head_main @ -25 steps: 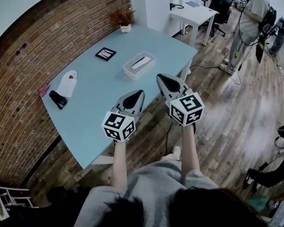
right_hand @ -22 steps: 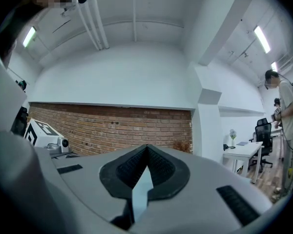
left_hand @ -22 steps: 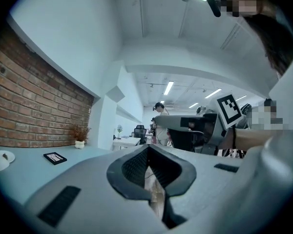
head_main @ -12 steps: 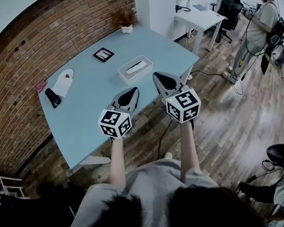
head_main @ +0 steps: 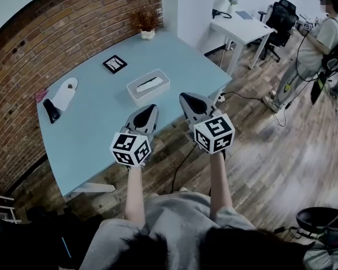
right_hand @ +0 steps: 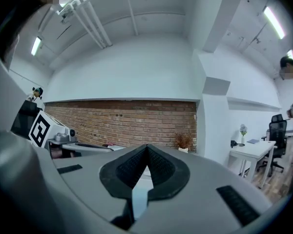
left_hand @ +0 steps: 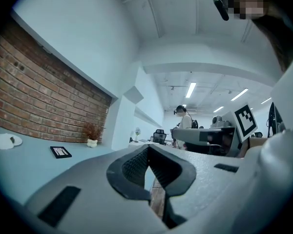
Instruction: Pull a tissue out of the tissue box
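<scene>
The white tissue box, with a tissue showing in its top slot, sits on the light blue table near the near edge. My left gripper is over that edge, a short way in front of the box, with its jaws shut and nothing between them. The right gripper hangs just off the table's edge, to the right of the box, also shut and empty. In the left gripper view the left gripper's jaws meet at the tip. The right gripper's jaws also meet in its own view. Neither gripper view shows the box.
A small picture frame, a potted plant, a white object and a black one lie on the table. Brick wall behind. A white desk, an office chair and a standing person are at the right.
Both grippers have come closer to the table's near edge and the tissue box. The table has slid left and down in the head view. Both grippers stay shut.
</scene>
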A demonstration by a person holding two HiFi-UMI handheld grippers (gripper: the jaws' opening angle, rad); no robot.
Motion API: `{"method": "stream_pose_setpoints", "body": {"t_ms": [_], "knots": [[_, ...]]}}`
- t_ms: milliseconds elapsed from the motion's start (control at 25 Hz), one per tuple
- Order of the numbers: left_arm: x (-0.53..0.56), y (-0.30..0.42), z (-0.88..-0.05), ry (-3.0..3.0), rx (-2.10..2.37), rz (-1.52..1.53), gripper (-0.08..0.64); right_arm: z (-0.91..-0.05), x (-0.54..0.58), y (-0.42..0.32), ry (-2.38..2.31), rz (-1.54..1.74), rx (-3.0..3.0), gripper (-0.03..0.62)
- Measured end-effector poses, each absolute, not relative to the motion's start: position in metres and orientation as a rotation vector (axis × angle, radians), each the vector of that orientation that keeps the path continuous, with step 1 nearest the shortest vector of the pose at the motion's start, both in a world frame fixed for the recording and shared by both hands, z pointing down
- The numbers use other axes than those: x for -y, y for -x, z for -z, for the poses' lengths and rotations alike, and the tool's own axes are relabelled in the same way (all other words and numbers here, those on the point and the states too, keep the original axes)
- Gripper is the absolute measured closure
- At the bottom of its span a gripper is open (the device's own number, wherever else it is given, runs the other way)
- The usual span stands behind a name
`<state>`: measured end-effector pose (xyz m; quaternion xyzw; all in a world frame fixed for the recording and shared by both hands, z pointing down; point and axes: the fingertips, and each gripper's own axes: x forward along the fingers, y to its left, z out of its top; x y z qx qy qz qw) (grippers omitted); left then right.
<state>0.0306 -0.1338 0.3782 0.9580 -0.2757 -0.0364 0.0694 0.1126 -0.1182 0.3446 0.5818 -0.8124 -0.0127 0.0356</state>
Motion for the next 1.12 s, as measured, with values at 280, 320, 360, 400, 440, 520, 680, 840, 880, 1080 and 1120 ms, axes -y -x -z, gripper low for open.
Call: {"method": "stream_pose_setpoints", "body": {"t_ms": [280,320,360,400,440,520,680,840,880,1080,1120], "knots": [[0.133,-0.042,-0.395,-2.829,0.923,0.057,0.557,-0.365,0.124,-0.138,-1.763,-0.043,2.528,0.594],[0.134,-0.042,-0.397,-2.824,0.933,0.047,0.557,-0.368,0.124,-0.137,-1.753,-0.052,2.535,0.594],[0.135,-0.042,-0.399,-2.819,0.942,0.037,0.557,-0.371,0.126,-0.135,-1.739,-0.061,2.54,0.594],[0.138,-0.041,-0.4,-2.814,0.948,0.028,0.557,-0.375,0.128,-0.132,-1.724,-0.069,2.543,0.594],[0.14,-0.041,-0.401,-2.81,0.954,0.022,0.557,-0.377,0.13,-0.129,-1.708,-0.073,2.546,0.594],[0.145,-0.042,-0.4,-2.807,0.96,0.015,0.557,-0.377,0.137,-0.125,-1.686,-0.071,2.552,0.594],[0.155,-0.044,-0.402,-2.813,0.954,0.002,0.557,-0.378,0.152,-0.125,-1.667,-0.074,2.555,0.594],[0.171,-0.038,-0.41,-2.79,0.962,-0.003,0.557,-0.386,0.171,-0.12,-1.632,-0.062,2.525,0.593],[0.176,-0.037,-0.413,-2.784,0.964,-0.01,0.557,-0.388,0.177,-0.118,-1.62,-0.055,2.514,0.594],[0.198,-0.037,-0.429,-2.76,0.964,-0.054,0.557,-0.406,0.205,-0.115,-1.586,-0.094,2.505,0.592],[0.204,-0.036,-0.431,-2.755,0.963,-0.06,0.557,-0.408,0.212,-0.115,-1.583,-0.107,2.507,0.594]]}}
